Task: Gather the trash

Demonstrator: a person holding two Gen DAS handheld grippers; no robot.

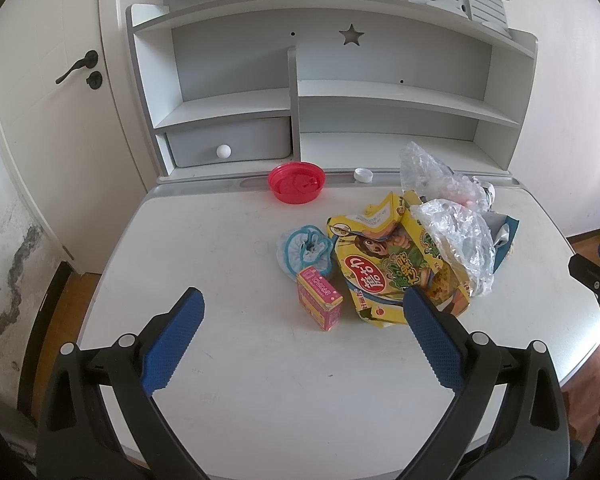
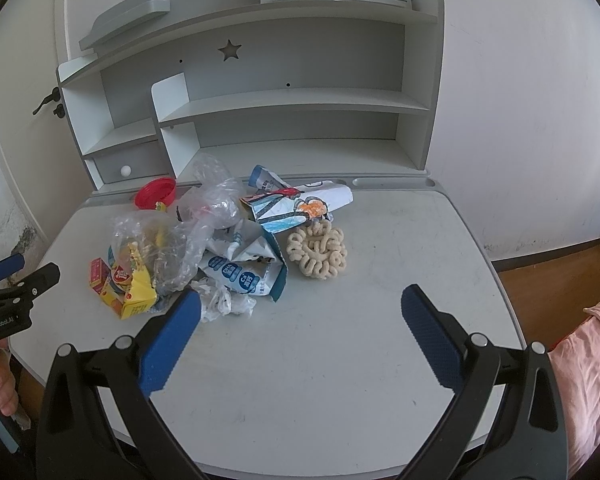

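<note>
A pile of trash lies on the white desk (image 1: 228,360): a flattened yellow snack box (image 1: 396,276), a small pink box (image 1: 320,304), a blue-and-white crumpled wrapper (image 1: 304,252) and clear plastic bags (image 1: 456,232). The right wrist view also shows a blue-white carton (image 2: 248,264), a drawn-on paper (image 2: 300,204) and a beige scrunchie (image 2: 318,252). My left gripper (image 1: 304,316) is open and empty, in front of the pink box. My right gripper (image 2: 300,312) is open and empty, just in front of the pile.
A red plastic lid (image 1: 296,182) and a white bottle cap (image 1: 363,175) lie at the desk's back edge. A grey shelf unit (image 1: 332,92) with a drawer stands behind. A door (image 1: 56,120) is at left. Wooden floor (image 2: 560,280) lies right.
</note>
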